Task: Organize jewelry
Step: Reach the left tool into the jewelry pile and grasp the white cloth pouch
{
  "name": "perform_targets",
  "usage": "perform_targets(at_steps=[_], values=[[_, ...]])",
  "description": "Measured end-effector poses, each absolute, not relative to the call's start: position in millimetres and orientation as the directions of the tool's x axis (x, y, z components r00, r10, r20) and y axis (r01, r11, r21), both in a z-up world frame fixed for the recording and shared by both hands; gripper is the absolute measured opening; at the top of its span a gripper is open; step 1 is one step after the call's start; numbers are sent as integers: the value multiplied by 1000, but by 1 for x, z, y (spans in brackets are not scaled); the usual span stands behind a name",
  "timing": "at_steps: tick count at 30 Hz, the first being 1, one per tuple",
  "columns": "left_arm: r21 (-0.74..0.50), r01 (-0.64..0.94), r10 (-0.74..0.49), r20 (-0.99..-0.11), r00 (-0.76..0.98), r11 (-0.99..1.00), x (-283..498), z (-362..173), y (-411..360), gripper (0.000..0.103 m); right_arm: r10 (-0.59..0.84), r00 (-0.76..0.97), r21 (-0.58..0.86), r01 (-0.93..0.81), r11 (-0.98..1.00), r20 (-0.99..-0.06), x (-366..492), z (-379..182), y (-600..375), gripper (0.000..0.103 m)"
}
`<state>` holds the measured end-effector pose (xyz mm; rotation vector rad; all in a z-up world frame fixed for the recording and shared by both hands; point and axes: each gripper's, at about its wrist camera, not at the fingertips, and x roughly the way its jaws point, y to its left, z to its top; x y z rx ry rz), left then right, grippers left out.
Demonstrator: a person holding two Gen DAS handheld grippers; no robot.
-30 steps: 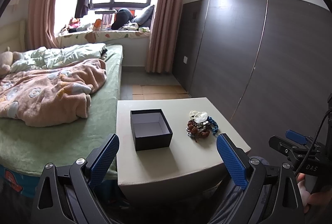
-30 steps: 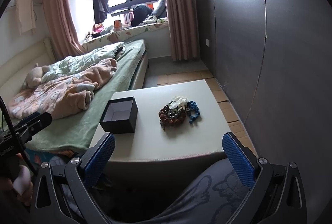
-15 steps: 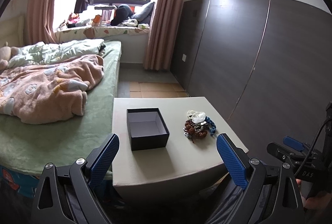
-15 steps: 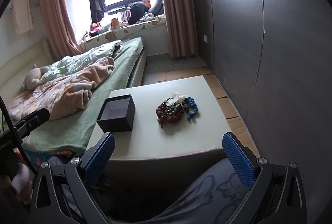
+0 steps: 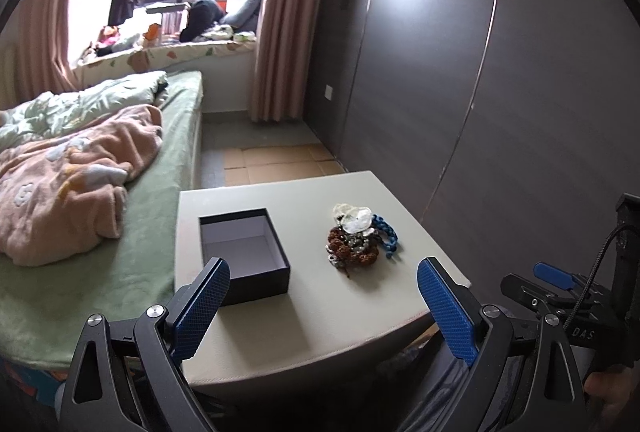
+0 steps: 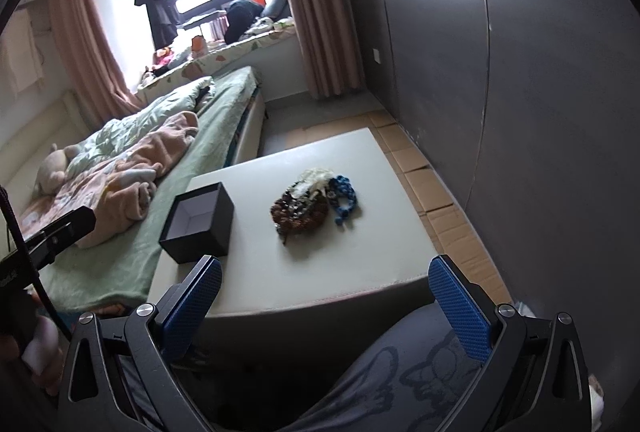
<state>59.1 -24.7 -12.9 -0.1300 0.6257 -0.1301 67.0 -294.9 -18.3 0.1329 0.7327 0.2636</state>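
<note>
A pile of jewelry (image 5: 356, 238) lies on a pale low table (image 5: 316, 312): brown bead bracelets, a clear-white piece and a blue braided bracelet (image 5: 386, 234). An open, empty black box (image 5: 244, 252) stands to its left. My left gripper (image 5: 324, 306) is open and empty, over the table's near edge. In the right wrist view the jewelry pile (image 6: 310, 205) and the box (image 6: 198, 222) lie ahead. My right gripper (image 6: 326, 302) is open and empty, just short of the table's near edge (image 6: 304, 300).
A bed (image 5: 80, 232) with a pink blanket runs along the table's left side. A dark panelled wall (image 5: 500, 91) stands close on the right. Cardboard sheets (image 5: 280, 161) cover the floor beyond the table. My knee in grey trousers (image 6: 380, 380) is under the right gripper.
Both grippers have moved forward toward the table, so the box and jewelry appear closer. Both stay open and empty.
</note>
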Motion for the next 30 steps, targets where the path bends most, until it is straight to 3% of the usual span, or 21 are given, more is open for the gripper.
perform_targets(at_steps=[9,12,17,21,23,30], values=[[-148,121,-187,-616,765,982,99,-33,-39,95,267,666,237,-139,962,-697,100,-51,-312,103],[-141,145,-202,-635,745,979,114,-39,-45,89,266,658,247,-124,961,-704,110,-58,-317,103],[-141,171,-221,-677,702,975,138,-50,-54,82,278,637,285,-95,954,-719,129,-73,-330,92],[-131,206,-238,-693,680,970,155,-56,-66,81,295,627,327,-68,943,-721,143,-85,-339,89],[-131,222,-248,-710,660,966,166,-62,-73,74,299,625,343,-53,938,-722,150,-92,-344,88],[-140,253,-269,-754,599,957,199,-81,-94,67,330,596,395,-22,918,-732,170,-116,-353,76]])
